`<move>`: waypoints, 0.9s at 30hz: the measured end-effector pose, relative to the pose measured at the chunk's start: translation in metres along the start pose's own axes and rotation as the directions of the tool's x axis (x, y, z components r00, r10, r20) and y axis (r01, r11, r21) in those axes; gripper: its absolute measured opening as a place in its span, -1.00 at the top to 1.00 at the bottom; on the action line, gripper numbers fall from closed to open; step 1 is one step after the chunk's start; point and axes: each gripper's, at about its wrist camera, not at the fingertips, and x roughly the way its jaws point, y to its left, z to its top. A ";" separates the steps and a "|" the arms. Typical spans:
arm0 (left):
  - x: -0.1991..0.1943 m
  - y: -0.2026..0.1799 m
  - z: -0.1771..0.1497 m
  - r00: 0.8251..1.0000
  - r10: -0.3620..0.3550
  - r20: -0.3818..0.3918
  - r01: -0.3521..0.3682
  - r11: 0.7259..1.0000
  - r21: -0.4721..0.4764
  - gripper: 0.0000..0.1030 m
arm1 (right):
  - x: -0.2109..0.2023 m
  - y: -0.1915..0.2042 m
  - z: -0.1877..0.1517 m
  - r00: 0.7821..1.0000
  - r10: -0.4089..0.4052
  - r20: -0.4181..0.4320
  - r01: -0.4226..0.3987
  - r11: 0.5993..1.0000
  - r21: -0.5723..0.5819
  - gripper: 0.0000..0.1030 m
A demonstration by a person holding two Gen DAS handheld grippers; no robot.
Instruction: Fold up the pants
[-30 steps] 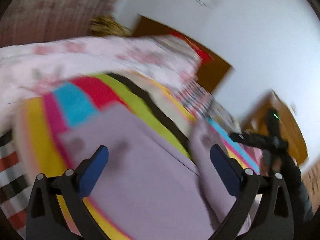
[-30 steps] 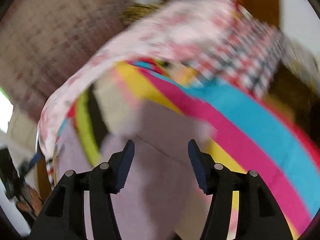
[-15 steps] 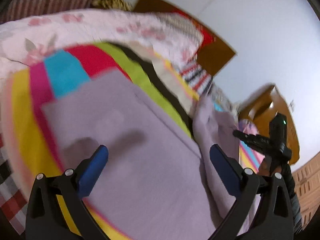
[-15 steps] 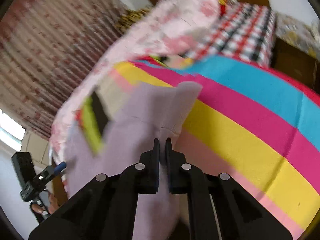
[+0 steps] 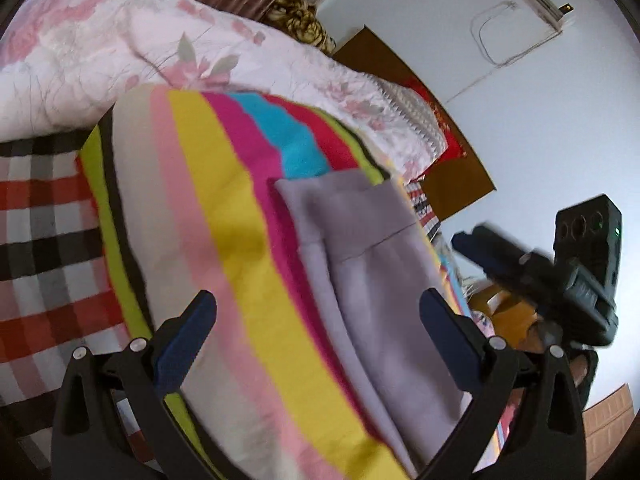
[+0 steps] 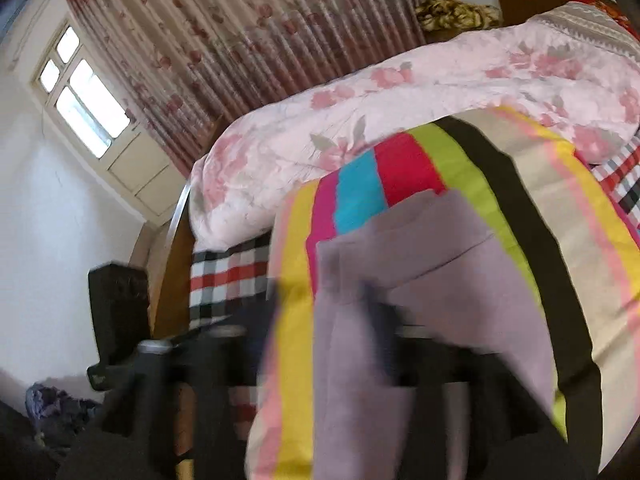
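Since half a second ago we have doubled the lilac pants (image 5: 372,280) lengthwise on the striped blanket (image 5: 224,216), long axis running away from our released left gripper (image 5: 318,316), the nearer one; right gripper (image 5: 532,276) state unreadable through blur.

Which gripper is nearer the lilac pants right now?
Left, likely. The left gripper is open low over the lilac pants, straddling their edge. The right gripper hangs off their far side, apart from them; its own view is too blurred to confirm.
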 end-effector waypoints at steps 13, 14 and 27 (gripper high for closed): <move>0.051 -0.034 0.015 0.990 -0.128 -0.055 0.132 0.989 0.064 -0.47 | -0.008 -0.134 -0.019 0.984 -0.175 0.020 0.170 0.973 0.159 0.06; 0.057 -0.039 0.015 0.991 -0.119 -0.065 0.124 0.989 0.079 -0.44 | -0.003 -0.137 -0.019 0.986 -0.165 0.018 0.160 0.974 0.158 0.08; 0.085 -0.051 0.005 0.991 -0.079 -0.109 0.092 0.988 0.121 -0.17 | 0.028 -0.121 0.001 0.998 -0.016 -0.055 0.015 1.000 -0.015 0.24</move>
